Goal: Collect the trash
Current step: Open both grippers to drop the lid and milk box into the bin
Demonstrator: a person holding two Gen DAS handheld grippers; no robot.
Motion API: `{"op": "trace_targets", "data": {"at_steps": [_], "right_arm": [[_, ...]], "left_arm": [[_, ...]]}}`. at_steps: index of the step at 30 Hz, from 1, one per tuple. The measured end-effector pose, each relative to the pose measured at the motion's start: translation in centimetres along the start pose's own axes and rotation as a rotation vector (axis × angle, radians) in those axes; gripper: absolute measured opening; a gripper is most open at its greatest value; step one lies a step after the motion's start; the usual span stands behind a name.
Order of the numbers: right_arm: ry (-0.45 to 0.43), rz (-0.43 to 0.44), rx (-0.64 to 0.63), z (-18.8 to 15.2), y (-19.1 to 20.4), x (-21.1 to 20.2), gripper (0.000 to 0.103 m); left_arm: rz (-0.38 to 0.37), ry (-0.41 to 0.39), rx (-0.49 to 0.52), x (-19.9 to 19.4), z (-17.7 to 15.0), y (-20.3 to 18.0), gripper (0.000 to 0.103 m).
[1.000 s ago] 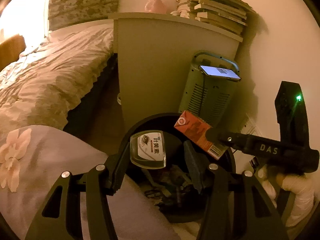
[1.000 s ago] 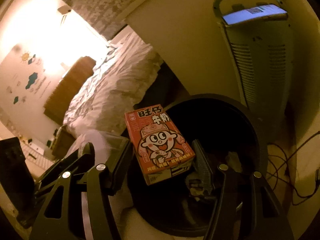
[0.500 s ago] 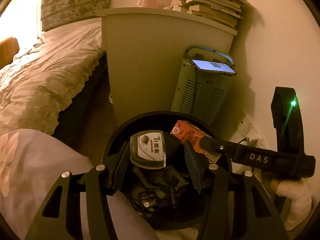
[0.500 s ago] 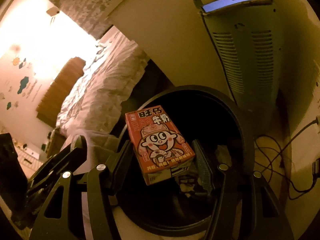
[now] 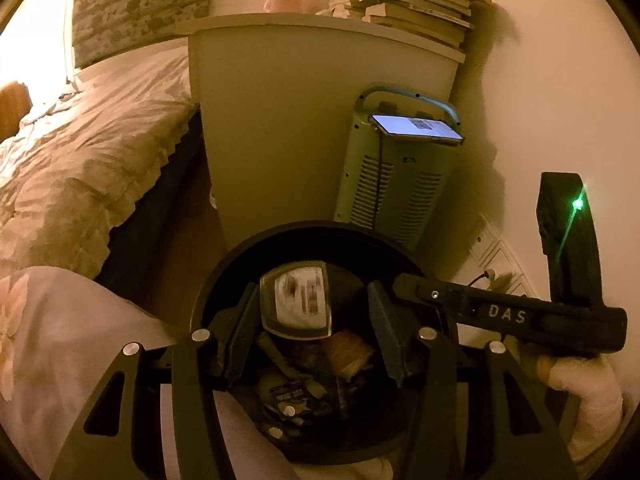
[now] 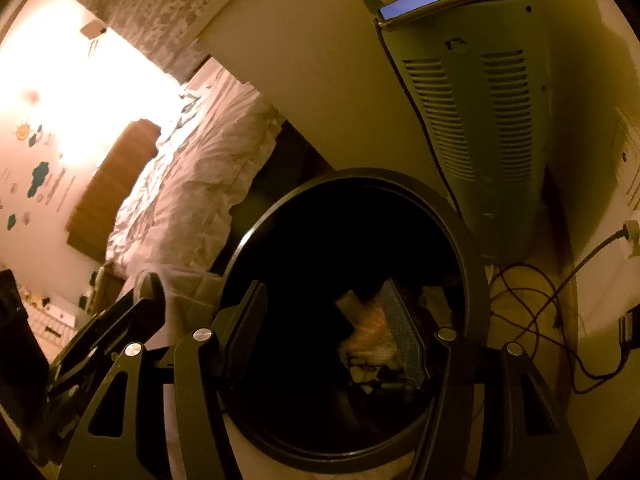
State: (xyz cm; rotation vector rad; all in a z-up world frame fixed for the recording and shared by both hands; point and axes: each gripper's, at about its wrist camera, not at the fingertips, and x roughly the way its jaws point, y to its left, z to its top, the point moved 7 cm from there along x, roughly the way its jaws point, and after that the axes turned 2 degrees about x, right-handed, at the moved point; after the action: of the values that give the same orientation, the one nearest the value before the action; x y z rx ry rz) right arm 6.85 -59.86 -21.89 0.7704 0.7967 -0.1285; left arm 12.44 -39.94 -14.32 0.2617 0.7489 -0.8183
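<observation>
A round black trash bin [image 5: 224, 276] stands on the floor below both grippers; it also shows in the right wrist view [image 6: 476, 248]. My left gripper [image 5: 312, 332] is open over the bin, and a small clear bottle with a white label [image 5: 296, 300], blurred, sits between its fingers, touching neither. My right gripper [image 6: 328, 328] is open and empty above the bin mouth. The red milk carton [image 6: 370, 336] lies blurred inside the bin among other trash, and shows in the left wrist view [image 5: 348, 354]. The right gripper's body [image 5: 504, 314] reaches in from the right.
A pale green heater [image 5: 396, 184] with a lit phone [image 5: 416, 128] on top stands behind the bin. A white cabinet [image 5: 300, 120] carries stacked books [image 5: 408, 8]. A bed [image 5: 80, 168] lies at left. Cables [image 6: 544, 304] run on the floor right of the bin.
My right gripper opened and the red milk carton dropped into the bin. My left gripper opened and the bottle is blurred, slipping from its fingers. Both grippers moved closer over the bin.
</observation>
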Motion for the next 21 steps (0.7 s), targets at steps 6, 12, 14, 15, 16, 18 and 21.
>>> {"op": "trace_targets", "data": {"at_steps": [6,12,14,15,16,18,21], "right_arm": [[0.0,0.0,-0.001,0.0,0.0,-0.1,0.061],[-0.001,0.006,-0.013,-0.1,0.5,-0.3,0.061],[0.001,0.007,-0.022,-0.3,0.9,-0.3,0.061],[0.001,0.008,-0.026,-0.3,1.1,-0.4,0.061],[0.001,0.008,-0.03,-0.4,1.4,-0.4,0.061],[0.006,0.01,-0.044,-0.6,2.1,-0.3,0.061],[0.015,0.014,-0.065,-1.0,3.4,-0.1,0.062]], "left_arm": [[0.012,-0.039,0.01,-1.1,0.6,-0.3,0.082],[0.012,-0.071,0.01,-2.6,0.8,-0.4,0.09],[0.02,-0.087,0.004,-3.2,0.9,-0.1,0.096],[0.021,-0.096,0.002,-3.5,0.8,0.0,0.097],[0.023,-0.106,-0.005,-3.9,0.8,0.2,0.097],[0.031,-0.11,-0.018,-4.7,0.5,0.8,0.097],[0.049,-0.121,-0.041,-5.8,-0.1,1.9,0.097]]}}
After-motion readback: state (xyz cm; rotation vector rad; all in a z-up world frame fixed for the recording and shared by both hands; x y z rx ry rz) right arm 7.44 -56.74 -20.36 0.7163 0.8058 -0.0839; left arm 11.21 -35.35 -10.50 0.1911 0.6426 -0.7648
